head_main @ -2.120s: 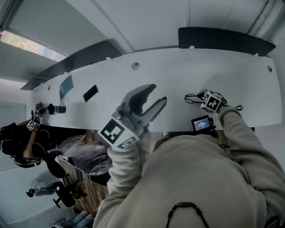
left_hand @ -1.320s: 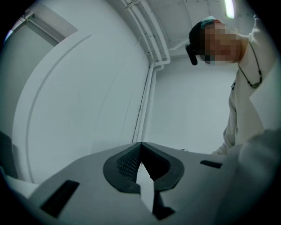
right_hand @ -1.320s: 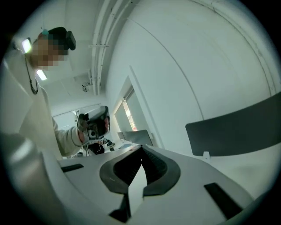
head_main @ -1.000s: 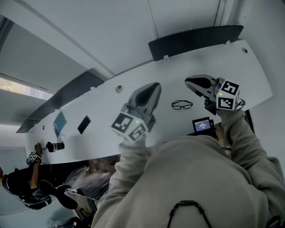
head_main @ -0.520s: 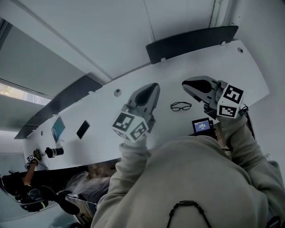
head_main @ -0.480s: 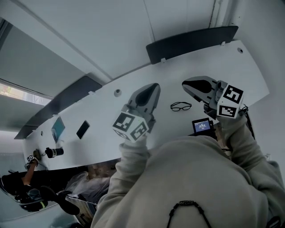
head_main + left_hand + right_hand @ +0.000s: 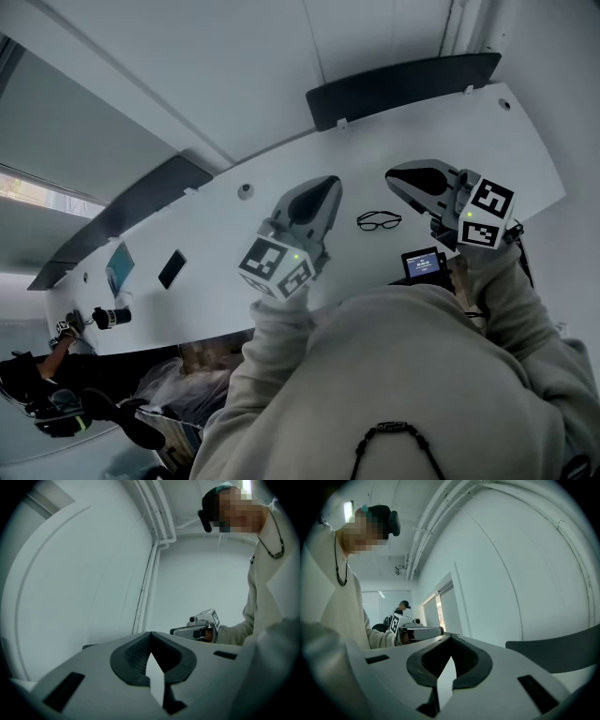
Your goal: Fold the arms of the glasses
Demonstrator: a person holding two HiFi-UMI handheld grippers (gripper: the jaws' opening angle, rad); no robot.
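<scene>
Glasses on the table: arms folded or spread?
Folded, it seems: the glasses lie compact on the table, with no arm sticking out. Too small to be certain.

A long white table runs from the lower left to the upper right of the head view. Black-framed glasses lie right of centre. A dark phone and a teal flat device lie toward the left, well apart from the glasses.
</scene>
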